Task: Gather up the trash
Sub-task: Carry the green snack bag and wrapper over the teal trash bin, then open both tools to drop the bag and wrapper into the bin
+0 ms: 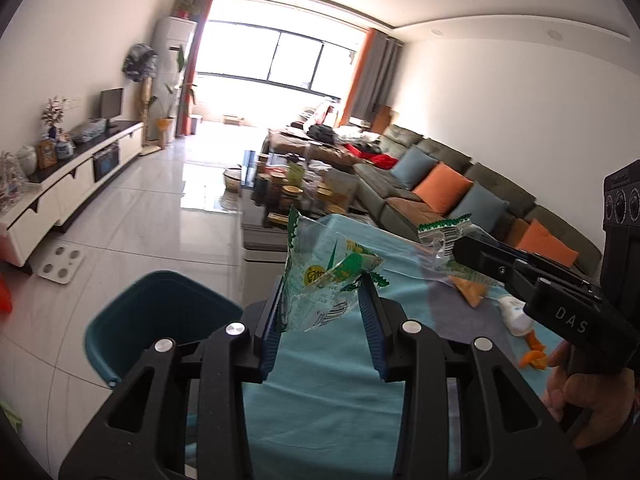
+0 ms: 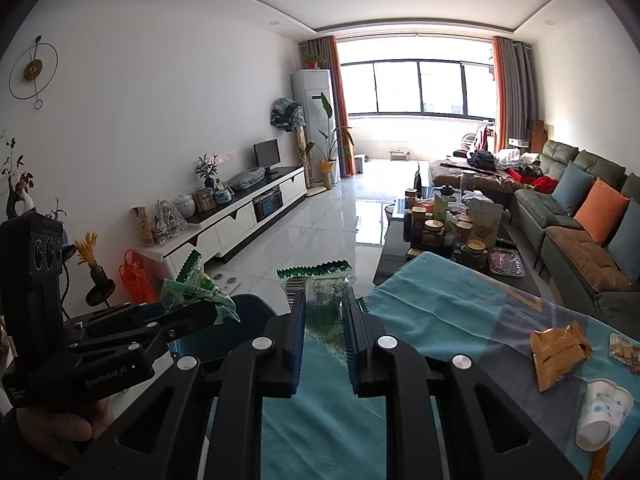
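Observation:
My left gripper [image 1: 324,292] is shut on a crumpled clear wrapper with green and yellow print [image 1: 320,276], held above the left edge of the teal-clothed table [image 1: 320,400]. A dark teal bin [image 1: 160,312] stands on the floor just left of it and below. My right gripper [image 2: 326,304] is shut on a second clear wrapper with a green serrated edge [image 2: 320,280], also in the air near the table's left edge. Each view shows the other gripper beside it: the right gripper [image 1: 460,250] at the right, the left gripper [image 2: 212,314] at the left over the bin [image 2: 256,306].
On the cloth lie a gold-brown snack bag [image 2: 560,352], a tipped white paper cup [image 2: 604,416], another small wrapper [image 2: 626,352] and orange peel [image 1: 532,356]. A cluttered dark coffee table [image 2: 460,240] and a green sofa [image 2: 580,220] lie beyond. A white scale [image 1: 60,264] lies on the floor.

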Demonstrator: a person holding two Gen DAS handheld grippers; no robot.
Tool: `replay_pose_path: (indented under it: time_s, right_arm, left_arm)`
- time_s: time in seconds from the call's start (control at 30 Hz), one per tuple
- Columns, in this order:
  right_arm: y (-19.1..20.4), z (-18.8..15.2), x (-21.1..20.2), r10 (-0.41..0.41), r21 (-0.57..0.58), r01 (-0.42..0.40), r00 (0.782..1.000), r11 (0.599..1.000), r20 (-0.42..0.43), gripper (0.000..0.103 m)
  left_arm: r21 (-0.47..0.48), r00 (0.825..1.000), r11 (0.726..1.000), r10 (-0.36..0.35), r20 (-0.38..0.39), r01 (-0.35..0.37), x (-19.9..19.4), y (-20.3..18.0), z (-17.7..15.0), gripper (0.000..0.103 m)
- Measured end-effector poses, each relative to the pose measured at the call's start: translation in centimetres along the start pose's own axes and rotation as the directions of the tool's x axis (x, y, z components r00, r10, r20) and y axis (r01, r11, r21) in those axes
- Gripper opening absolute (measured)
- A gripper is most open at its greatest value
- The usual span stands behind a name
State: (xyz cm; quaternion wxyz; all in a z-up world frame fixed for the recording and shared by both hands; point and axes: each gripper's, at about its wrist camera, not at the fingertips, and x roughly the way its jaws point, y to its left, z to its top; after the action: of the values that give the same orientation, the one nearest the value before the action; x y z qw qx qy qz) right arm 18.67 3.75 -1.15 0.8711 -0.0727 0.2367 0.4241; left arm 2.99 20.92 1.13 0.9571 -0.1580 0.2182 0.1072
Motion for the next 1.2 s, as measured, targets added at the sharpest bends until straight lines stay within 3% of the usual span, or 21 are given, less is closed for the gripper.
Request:
replay_pose_path:
  time_s: [0.33, 0.67, 0.97, 1.2]
  right_arm:
    - [4.0, 1.5, 6.0, 0.081, -0.051, -0.086, 0.993, 0.995, -0.089, 0.017]
    - [7.8, 1.1, 12.4, 0.150, -0.076, -0.169, 0.966, 0.983, -0.212, 0.017]
    - [10.5, -1.4, 19.7, 0.182, -0.053, -0.221, 0.897, 0.974, -0.403, 0.017]
    - [11.1, -2.4, 23.1, 0.209, 0.008, -0.236, 0.844, 0.972, -0.494, 0.024]
  left_arm:
    - [-0.075, 0.989, 0.987, 0.145, -0.003, -0.145, -1.7, 9.6, 0.3, 0.037]
    - [-0.118, 0.972, 0.966, 0.224, -0.068, -0.230, -1.0, 16.1, -0.8, 0.037]
    - [-0.113, 0.945, 0.953, 0.253, -0.208, -0.280, 5.0, 17.9, -4.3, 0.037]
    - [-0.084, 0.930, 0.952, 0.263, -0.258, -0.293, 9.0, 18.0, -5.5, 0.041]
